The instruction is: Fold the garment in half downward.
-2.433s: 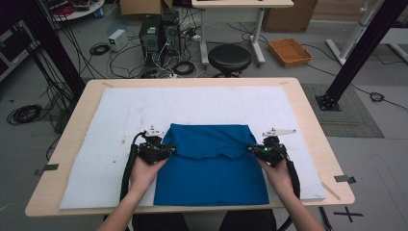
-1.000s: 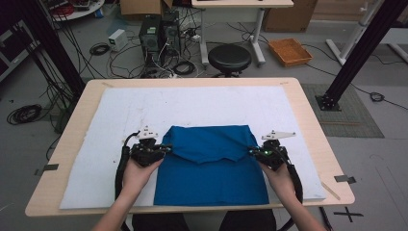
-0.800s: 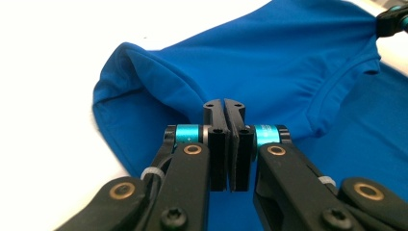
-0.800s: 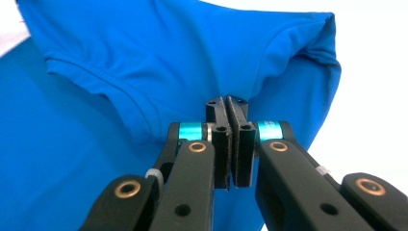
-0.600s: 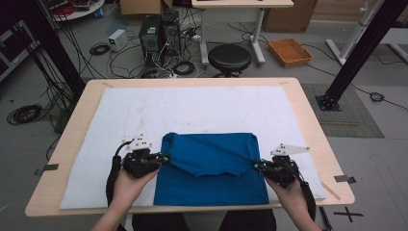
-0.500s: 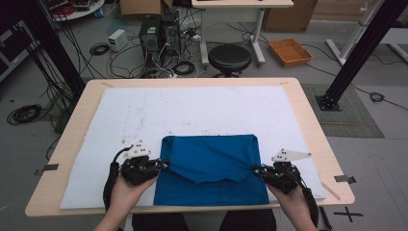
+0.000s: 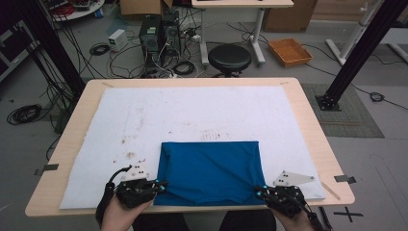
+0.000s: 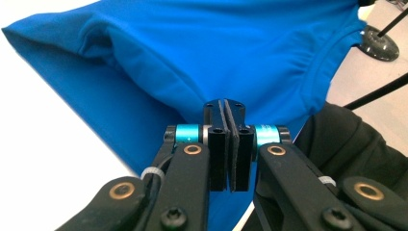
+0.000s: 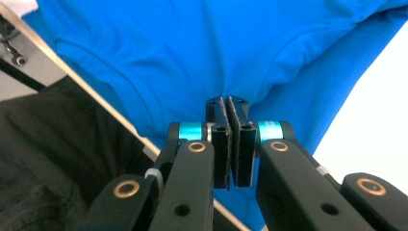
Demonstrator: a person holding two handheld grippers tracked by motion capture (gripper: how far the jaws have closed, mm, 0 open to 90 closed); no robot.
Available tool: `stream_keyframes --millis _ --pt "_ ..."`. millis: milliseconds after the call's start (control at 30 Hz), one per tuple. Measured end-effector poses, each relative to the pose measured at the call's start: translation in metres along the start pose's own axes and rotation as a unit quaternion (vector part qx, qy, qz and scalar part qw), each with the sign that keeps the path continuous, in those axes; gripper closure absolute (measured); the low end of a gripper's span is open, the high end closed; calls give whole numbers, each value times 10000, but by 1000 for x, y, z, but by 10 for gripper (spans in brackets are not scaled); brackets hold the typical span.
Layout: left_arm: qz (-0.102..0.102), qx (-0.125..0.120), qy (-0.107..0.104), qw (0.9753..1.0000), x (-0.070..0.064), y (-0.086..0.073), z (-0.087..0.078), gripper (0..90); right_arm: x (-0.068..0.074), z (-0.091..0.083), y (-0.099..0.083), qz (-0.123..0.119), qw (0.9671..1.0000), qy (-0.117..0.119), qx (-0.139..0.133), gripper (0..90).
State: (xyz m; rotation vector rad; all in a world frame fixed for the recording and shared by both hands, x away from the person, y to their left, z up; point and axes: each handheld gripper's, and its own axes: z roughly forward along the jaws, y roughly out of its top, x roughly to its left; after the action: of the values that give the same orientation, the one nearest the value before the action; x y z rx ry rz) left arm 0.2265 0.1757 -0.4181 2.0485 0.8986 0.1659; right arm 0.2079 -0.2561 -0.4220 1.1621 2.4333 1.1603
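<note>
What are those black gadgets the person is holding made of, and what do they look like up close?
Each is a black two-jaw tool. The left gripper and right gripper have flat black jaws, teal metal collars, brass-coloured rivets on black link arms and white zip ties. From above, each carries a pale three-cornered plate, and a black cable loops from the left one.

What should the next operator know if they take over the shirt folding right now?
Left claw: shut on the blue shirt, at its near left corner.
Right claw: shut on the shirt at its near right corner.
Shirt: folded into a flat rectangle on the white mat, at the near edge of the table; its near edge hangs slightly over the mat's front.
Done: the shirt is doubled over, edges roughly lined up.
Left: probably let go of both corners, smooth it, then make any further fold. Pulling nearer may drag it off the table.
</note>
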Motion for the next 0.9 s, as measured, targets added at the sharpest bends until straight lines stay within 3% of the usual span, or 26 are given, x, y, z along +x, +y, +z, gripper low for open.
stream_keyframes --millis 133,200,300,400,500,600,733,900 --pt "63 166 21 9998 1 -4 4 880 5 3 -3 -117 9999 14 82 863" --pt "109 229 54 9997 1 -6 6 875 4 2 -3 -154 9999 23 -6 823" --pt "111 304 91 9994 2 -7 9 847 -4 -1 0 -13 9999 -90 -136 789" --pt "57 379 115 9992 4 -10 12 824 -15 2 -1 156 9997 -186 -90 752" --pt "10 451 114 9989 6 -13 15 811 -20 8 -5 339 9994 -83 -5 705" --pt "-18 471 112 9988 6 -15 17 811 -17 12 -5 287 9995 -17 114 733" --pt "-17 478 109 9988 7 -15 17 812 -15 16 -4 70 9997 -3 243 900" --pt "-11 449 120 9989 6 -16 17 828 -18 13 -6 81 9996 -105 234 900"
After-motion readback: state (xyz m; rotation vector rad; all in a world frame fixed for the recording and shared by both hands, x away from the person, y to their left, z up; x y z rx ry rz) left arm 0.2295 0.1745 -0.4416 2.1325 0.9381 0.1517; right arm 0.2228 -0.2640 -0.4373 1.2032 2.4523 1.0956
